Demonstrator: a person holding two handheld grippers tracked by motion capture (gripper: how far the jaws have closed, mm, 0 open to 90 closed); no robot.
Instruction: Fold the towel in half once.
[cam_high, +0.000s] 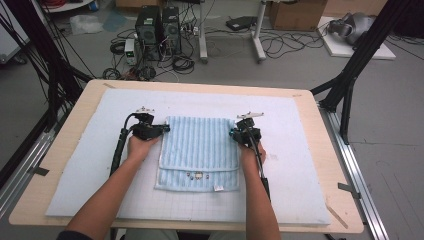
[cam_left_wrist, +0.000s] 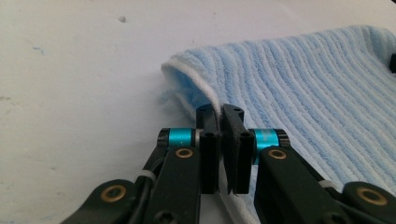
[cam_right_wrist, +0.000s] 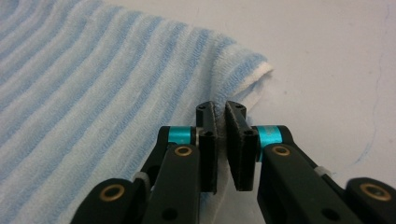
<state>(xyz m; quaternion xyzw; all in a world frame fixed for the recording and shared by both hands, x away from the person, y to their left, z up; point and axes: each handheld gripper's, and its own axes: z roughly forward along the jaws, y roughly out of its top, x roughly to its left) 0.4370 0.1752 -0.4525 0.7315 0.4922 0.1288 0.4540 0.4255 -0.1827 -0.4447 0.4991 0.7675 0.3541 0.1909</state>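
Ribbed blue terry towel (cam_high: 200, 145), folded rectangular, pinched by 2 claws.

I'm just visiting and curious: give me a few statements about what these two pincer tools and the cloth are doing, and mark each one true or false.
1. The left gripper is clamped on the edge of the blue striped towel. True.
2. The right gripper hangs open, well clear of the towel. False: its jaws are closed on the towel's edge near a corner.
3. The towel lies on a pale foam mat covering the wooden table. True.
4. The towel is crumpled into a ball. False: it lies flat, folded over, with a lower layer showing along its near edge.
5. Both grippers grip the same side of the towel. False: one grips each side.
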